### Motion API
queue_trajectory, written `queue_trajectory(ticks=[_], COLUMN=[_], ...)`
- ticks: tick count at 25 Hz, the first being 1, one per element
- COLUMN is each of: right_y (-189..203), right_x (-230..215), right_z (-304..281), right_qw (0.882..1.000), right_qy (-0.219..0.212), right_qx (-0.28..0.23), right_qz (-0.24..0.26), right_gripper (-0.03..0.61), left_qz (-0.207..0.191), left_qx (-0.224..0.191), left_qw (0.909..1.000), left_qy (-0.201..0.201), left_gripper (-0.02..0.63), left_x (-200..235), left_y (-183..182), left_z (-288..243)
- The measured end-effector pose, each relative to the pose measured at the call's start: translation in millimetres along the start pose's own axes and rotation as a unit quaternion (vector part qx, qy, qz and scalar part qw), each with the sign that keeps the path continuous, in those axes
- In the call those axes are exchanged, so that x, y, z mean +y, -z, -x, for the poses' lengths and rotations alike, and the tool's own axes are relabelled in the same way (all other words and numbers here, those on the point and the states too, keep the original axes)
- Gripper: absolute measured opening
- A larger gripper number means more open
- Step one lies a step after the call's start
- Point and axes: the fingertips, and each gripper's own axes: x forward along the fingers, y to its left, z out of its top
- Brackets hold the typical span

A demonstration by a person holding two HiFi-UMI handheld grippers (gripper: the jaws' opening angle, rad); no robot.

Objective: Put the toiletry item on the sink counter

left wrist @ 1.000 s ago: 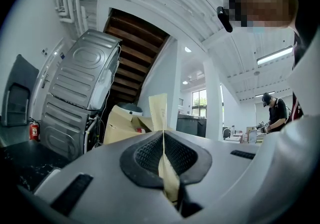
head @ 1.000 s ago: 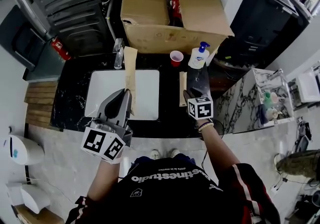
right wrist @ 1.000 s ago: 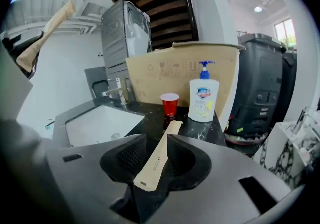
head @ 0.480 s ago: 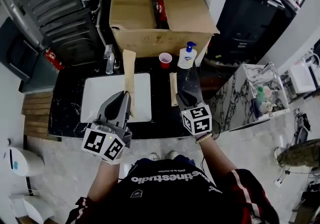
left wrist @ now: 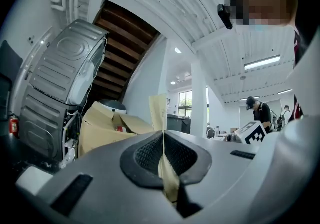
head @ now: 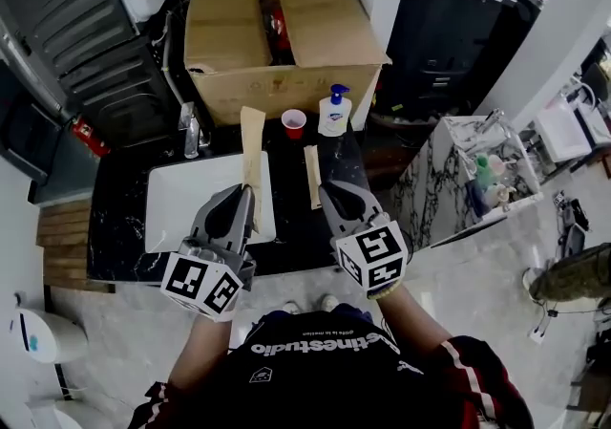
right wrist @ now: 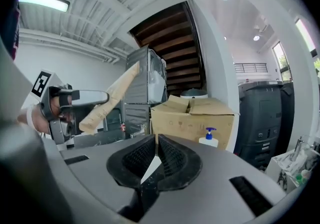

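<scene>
My left gripper (head: 239, 200) is shut on a long tan paper packet (head: 251, 161), which sticks up and forward over the white sink basin (head: 181, 203). In the left gripper view the packet (left wrist: 159, 111) is pinched between the pads (left wrist: 147, 154). A second tan packet (head: 312, 177) lies flat on the black counter (head: 124, 217), just ahead of my right gripper (head: 331, 193). The right gripper's jaws are closing, all but together, with nothing between them (right wrist: 156, 138). From the right gripper view, the left gripper (right wrist: 75, 99) and its packet (right wrist: 112, 96) show at the left.
A red cup (head: 294, 121) and a pump soap bottle (head: 334, 112) stand at the counter's back edge. The faucet (head: 191, 131) is behind the basin. A large open cardboard box (head: 277, 35) sits behind the counter. A marble-topped shelf (head: 449, 179) with bottles is to the right.
My right gripper has drawn back toward me from the packet on the counter, and its jaws have gone from wide open to nearly together. The left gripper keeps its packet.
</scene>
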Motion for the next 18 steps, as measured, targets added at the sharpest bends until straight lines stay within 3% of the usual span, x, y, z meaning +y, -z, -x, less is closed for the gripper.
queue_trajectory(ticks=[9, 18], right_y=[-31, -62], right_x=[9, -2], right_z=[29, 56], right_qw=[0.999, 0.997], right_qy=[-0.006, 0.000], right_qx=[-0.040, -0.070], right_qz=[-0.006, -0.012], right_gripper=[0.041, 0.038], left_qz=[0.005, 0.007], left_qx=[0.004, -0.004], left_qw=[0.9998, 0.9999], left_qy=[0.018, 0.009], left_gripper=[0.018, 0.018], left_x=[-20, -23], left_y=[8, 5], left_z=[-13, -12])
